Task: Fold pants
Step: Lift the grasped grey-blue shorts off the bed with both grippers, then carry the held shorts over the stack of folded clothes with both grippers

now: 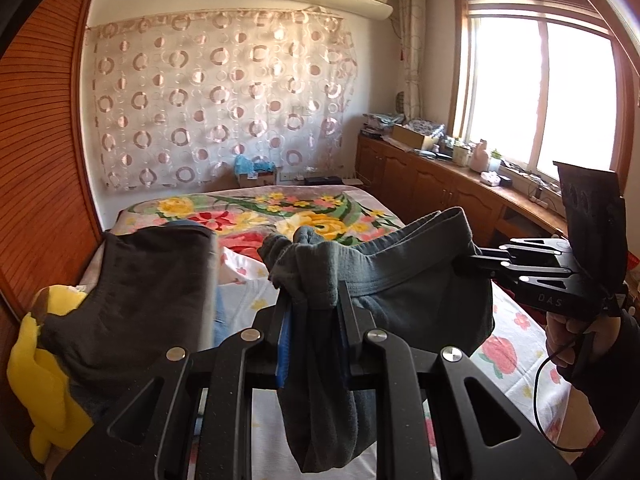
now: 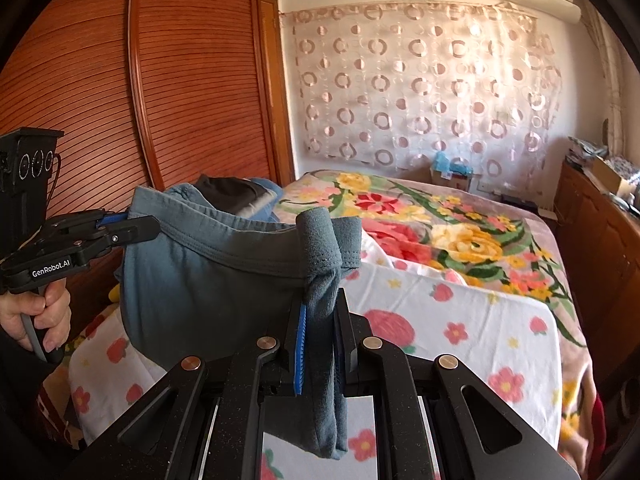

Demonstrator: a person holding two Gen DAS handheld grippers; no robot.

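Grey-teal pants [image 1: 400, 280] hang in the air above the bed, stretched by the waistband between both grippers. In the left wrist view my left gripper [image 1: 312, 296] is shut on a bunched end of the waistband, and fabric droops between its fingers. My right gripper [image 1: 460, 264] pinches the other end at the right, with a hand on its handle. In the right wrist view the right gripper [image 2: 320, 300] is shut on its bunch of the pants [image 2: 208, 280], and the left gripper [image 2: 154, 226] clamps the band at the far left.
Below lies a bed with a white flowered sheet [image 2: 460, 320] and a floral blanket [image 2: 460, 224]. A pile of dark clothes [image 1: 140, 280] and a yellow plush toy [image 1: 36, 352] sit at the left beside a wooden wardrobe [image 2: 180, 80]. Wooden cabinets [image 1: 440, 192] line the window wall.
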